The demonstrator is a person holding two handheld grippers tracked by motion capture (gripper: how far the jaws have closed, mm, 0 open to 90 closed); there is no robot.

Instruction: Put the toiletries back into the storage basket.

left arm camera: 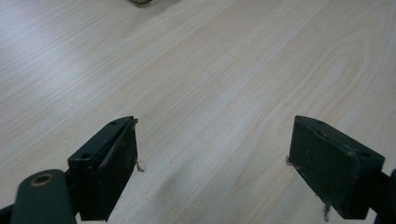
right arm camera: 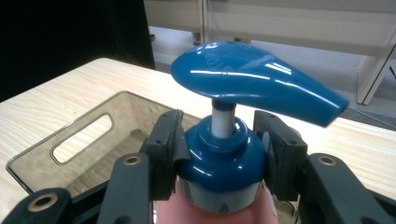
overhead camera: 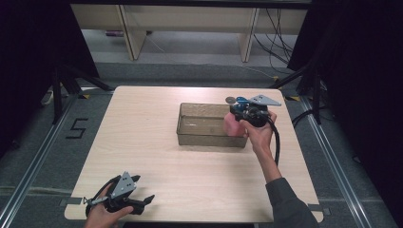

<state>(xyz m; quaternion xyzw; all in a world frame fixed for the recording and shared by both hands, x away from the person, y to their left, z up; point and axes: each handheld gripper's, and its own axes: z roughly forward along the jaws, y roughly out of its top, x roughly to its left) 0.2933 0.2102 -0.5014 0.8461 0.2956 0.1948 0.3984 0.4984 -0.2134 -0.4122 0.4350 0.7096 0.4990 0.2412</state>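
While one left gripper point(overhead camera: 142, 202) rests wide open and empty at the surface's point(overhead camera: 157, 156) seven o'clock, one right gripper point(right arm camera: 219, 144) clamps one pink pump bottle point(overhead camera: 232, 126) over one clear bin's point(overhead camera: 199, 137) three o'clock end.

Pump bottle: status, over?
Right gripper shut on pump bottle, over the bin. Left gripper open, idle on the table. Nothing in the way.
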